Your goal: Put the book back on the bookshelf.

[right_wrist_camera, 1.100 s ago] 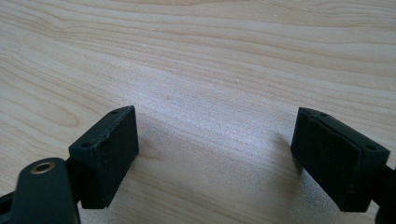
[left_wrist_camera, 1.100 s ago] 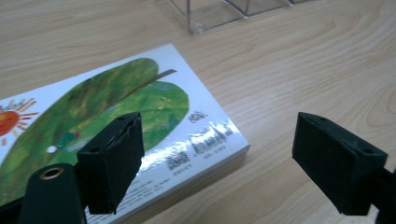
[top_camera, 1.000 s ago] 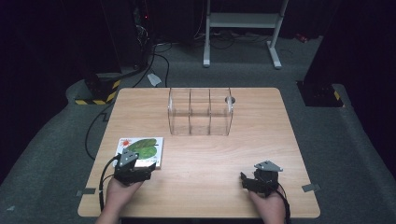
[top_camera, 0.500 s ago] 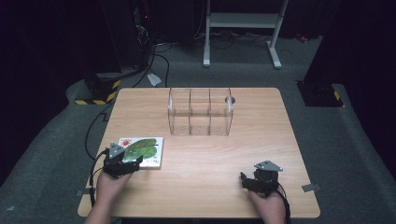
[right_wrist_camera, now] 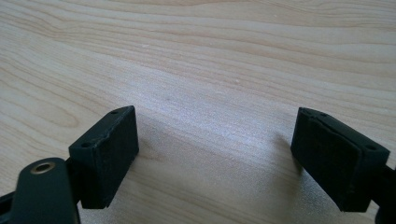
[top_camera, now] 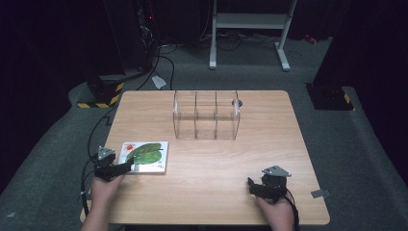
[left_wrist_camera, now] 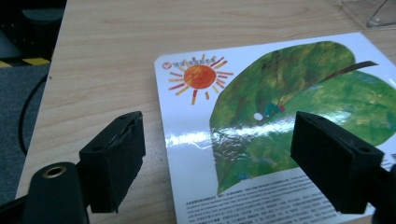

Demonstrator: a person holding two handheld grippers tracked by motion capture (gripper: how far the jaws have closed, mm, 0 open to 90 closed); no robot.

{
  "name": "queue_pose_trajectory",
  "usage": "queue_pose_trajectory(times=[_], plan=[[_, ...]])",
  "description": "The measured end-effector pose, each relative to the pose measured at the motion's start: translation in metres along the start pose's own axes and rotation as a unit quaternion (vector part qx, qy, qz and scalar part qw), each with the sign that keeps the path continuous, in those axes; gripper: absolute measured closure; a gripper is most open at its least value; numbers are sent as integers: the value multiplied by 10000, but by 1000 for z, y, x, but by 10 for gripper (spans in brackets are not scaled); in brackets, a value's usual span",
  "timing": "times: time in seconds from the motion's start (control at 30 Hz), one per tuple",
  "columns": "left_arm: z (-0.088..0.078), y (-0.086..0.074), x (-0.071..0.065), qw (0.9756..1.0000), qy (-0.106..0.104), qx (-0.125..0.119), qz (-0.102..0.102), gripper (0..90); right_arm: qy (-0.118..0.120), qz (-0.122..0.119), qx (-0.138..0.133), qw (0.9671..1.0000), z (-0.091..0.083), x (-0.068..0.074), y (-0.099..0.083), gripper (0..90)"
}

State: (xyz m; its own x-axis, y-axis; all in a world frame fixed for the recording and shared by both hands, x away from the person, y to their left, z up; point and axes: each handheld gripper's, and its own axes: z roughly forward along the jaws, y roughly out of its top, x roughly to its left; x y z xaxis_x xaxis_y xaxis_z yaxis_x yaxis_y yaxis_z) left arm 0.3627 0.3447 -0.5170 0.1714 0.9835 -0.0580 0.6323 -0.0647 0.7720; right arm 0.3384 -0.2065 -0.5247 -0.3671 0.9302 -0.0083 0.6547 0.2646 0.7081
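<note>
A flat picture book (top_camera: 146, 157) with a green leaf and an orange sun on its white cover lies near the table's front left. My left gripper (top_camera: 126, 166) sits at the book's near left corner, jaws open. In the left gripper view the book (left_wrist_camera: 280, 121) lies below and between the spread jaws of the left gripper (left_wrist_camera: 224, 163), one jaw over bare wood, the other over the cover. My right gripper (top_camera: 251, 185) rests open at the front right, and the right gripper view has its jaws (right_wrist_camera: 219, 158) wide apart over bare wood.
A clear plastic organiser (top_camera: 206, 115) with three compartments stands at the middle back of the wooden table (top_camera: 269, 144). A small round hole (top_camera: 236, 102) lies by its far right corner. Cables trail off the table's left edge to the dark floor.
My left hand and gripper have slid left, from over the book's near edge to its near left corner. The right gripper has stayed put.
</note>
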Motion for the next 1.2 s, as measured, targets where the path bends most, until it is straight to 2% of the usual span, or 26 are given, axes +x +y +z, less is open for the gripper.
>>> queue_pose_trajectory(times=[0.3, 0.47, 0.8, 1.07, 1.2], plan=[[6, -2, 1, 9999, -55, 132, -50, 209, -1, 1, 0, 10000, 0, 0, 0, 148], [6, -2, -1, 9998, -134, 116, 5, 242, 1, -3, -1, 10000, 0, 0, 0, 148], [6, -3, -7, 9998, -170, 94, 109, 237, 0, -2, 0, 10000, 0, 0, 0, 148], [6, -2, -18, 9993, -265, 116, 233, 237, -1, 1, 0, 10000, 0, 0, 0, 148], [5, -2, -30, 9987, -333, 138, 358, 241, -1, 1, 1, 10000, 0, 0, 0, 148]])
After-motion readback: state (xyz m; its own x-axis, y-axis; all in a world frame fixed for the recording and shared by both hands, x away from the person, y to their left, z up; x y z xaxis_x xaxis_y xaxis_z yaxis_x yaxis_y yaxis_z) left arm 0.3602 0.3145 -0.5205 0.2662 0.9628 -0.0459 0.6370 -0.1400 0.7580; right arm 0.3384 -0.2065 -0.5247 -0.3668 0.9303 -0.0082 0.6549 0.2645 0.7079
